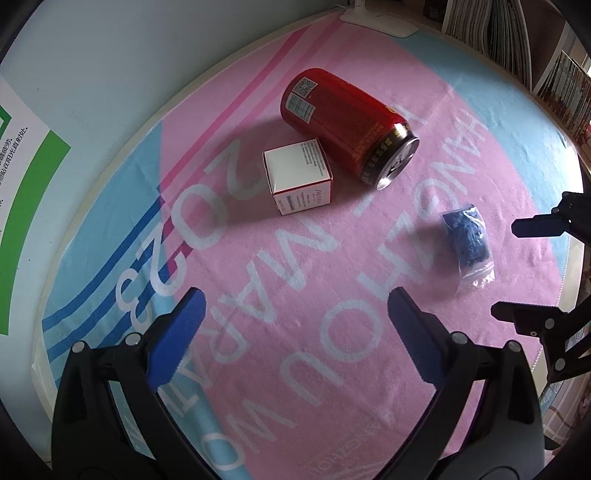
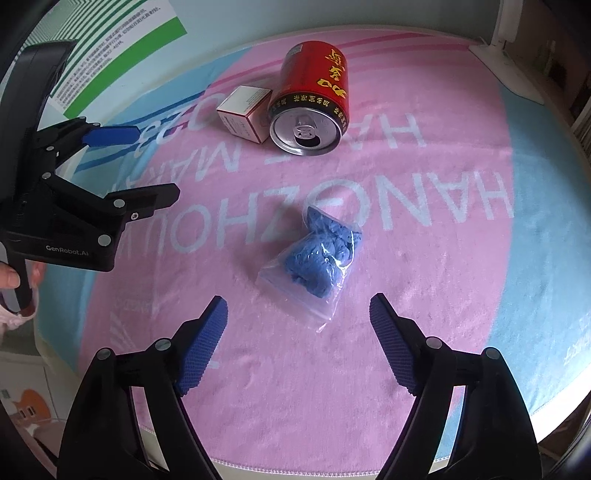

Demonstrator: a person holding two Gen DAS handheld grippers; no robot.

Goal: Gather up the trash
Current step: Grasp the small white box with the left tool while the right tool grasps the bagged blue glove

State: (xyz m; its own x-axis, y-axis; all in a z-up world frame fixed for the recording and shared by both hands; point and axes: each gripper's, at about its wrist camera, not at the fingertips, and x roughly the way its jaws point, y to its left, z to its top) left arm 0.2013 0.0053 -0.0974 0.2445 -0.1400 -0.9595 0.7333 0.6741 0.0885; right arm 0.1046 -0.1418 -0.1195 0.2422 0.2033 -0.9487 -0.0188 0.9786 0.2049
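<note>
Left wrist view: the left gripper [image 1: 293,314] hangs over the pink towel [image 1: 332,258] on the worktop, jaws spread wide and empty. Ahead lie a red can [image 1: 347,129] on its side and a small white box [image 1: 297,173] just beside it — nothing collected yet.

Right wrist view: the right gripper [image 2: 297,332] points down at the clear bag of blue material [image 2: 317,251], jaws wide, gripping nothing. This looks like the approach step — next, lower until the pads straddle the bag, then close.

small print on the white box [image 1: 297,173] too tiny to read, right gripper [image 1: 517,269] chopped off by the frame edge, white lamp base [image 1: 380,18] cropped up top, poster text [image 2: 107,40] just mush
</note>
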